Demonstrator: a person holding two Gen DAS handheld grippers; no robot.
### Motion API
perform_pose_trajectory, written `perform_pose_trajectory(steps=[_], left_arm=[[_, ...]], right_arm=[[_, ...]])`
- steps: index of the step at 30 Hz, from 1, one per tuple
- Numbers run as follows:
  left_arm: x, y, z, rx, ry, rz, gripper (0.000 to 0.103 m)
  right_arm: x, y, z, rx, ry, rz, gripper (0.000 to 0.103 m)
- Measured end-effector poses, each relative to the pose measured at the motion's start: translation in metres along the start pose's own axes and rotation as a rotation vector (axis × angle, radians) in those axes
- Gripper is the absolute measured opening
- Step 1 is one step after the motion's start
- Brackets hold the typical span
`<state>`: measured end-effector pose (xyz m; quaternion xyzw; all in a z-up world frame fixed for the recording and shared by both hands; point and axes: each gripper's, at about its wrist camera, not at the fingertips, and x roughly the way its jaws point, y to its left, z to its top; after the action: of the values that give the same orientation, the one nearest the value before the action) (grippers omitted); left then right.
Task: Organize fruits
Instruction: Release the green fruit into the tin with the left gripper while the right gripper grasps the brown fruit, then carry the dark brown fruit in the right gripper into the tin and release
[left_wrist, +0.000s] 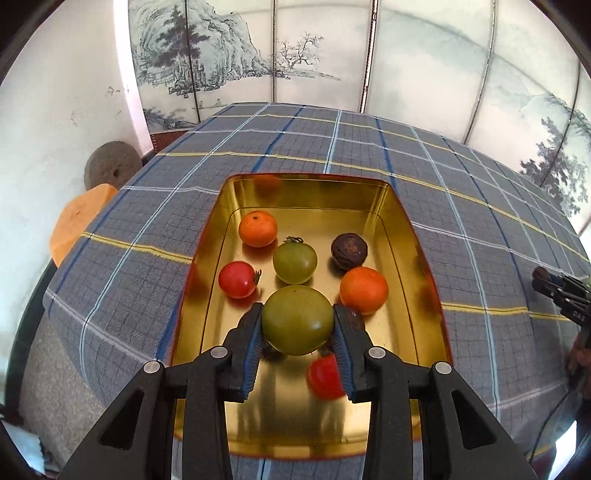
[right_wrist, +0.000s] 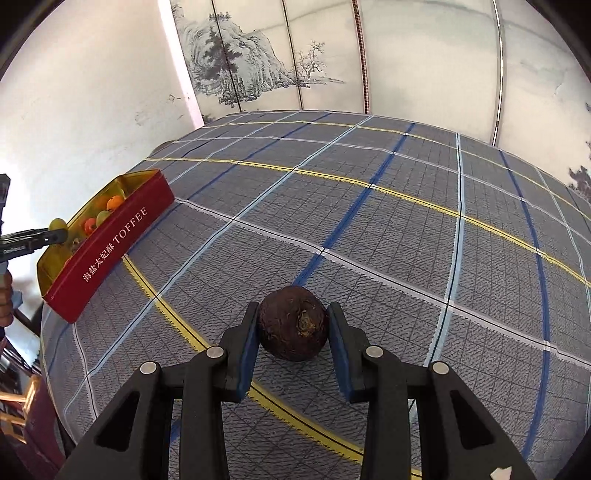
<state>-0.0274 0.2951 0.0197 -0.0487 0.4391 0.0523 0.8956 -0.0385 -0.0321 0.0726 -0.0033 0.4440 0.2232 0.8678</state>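
My left gripper (left_wrist: 297, 325) is shut on a green tomato (left_wrist: 297, 320) and holds it above the gold inside of the tin (left_wrist: 400, 343). In the tin lie two oranges (left_wrist: 258, 228) (left_wrist: 364, 290), a second green tomato (left_wrist: 294, 260), two red tomatoes (left_wrist: 237, 279) (left_wrist: 325, 376) and a dark brown passion fruit (left_wrist: 349, 251). My right gripper (right_wrist: 292, 325) is shut on another dark brown passion fruit (right_wrist: 293, 324) just over the plaid tablecloth. The red tin (right_wrist: 110, 243) shows far left in the right wrist view, with the left gripper (right_wrist: 61, 229) holding the green tomato (right_wrist: 58, 223) over it.
A grey plaid cloth (right_wrist: 369, 229) covers the table. A painted folding screen (left_wrist: 258, 55) stands behind it. An orange stool (left_wrist: 79, 221) and a round stone (left_wrist: 110, 166) sit past the left table edge. The right gripper (left_wrist: 561, 291) shows at the right edge.
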Motion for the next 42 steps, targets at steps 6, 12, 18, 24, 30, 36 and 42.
perform_pose_trajectory(steps=[6, 12, 18, 24, 30, 36, 42], left_arm=[[0.014, -0.002, 0.008, 0.020, 0.006, 0.041, 0.037], [0.016, -0.001, 0.007, 0.022, 0.000, 0.058, 0.038], [0.016, -0.002, 0.007, 0.034, -0.009, 0.111, 0.044], [0.005, -0.008, 0.006, 0.059, -0.066, 0.158, 0.067], [-0.001, -0.013, 0.000, 0.059, -0.072, 0.180, 0.067], [-0.014, -0.021, -0.010, 0.078, -0.102, 0.233, 0.067], [-0.024, -0.032, -0.018, 0.119, -0.124, 0.276, 0.067]], right_arm=[[-0.001, -0.002, 0.000, 0.008, 0.001, -0.002, 0.033], [0.001, -0.003, 0.000, 0.019, 0.007, 0.001, 0.033], [0.001, -0.004, 0.000, 0.022, 0.012, 0.001, 0.033], [0.002, -0.005, 0.000, 0.023, 0.014, -0.001, 0.033], [0.002, -0.005, -0.001, 0.023, 0.016, 0.002, 0.033], [0.000, -0.005, -0.004, 0.042, 0.016, 0.009, 0.033], [-0.004, 0.001, -0.009, 0.061, 0.018, 0.031, 0.033]])
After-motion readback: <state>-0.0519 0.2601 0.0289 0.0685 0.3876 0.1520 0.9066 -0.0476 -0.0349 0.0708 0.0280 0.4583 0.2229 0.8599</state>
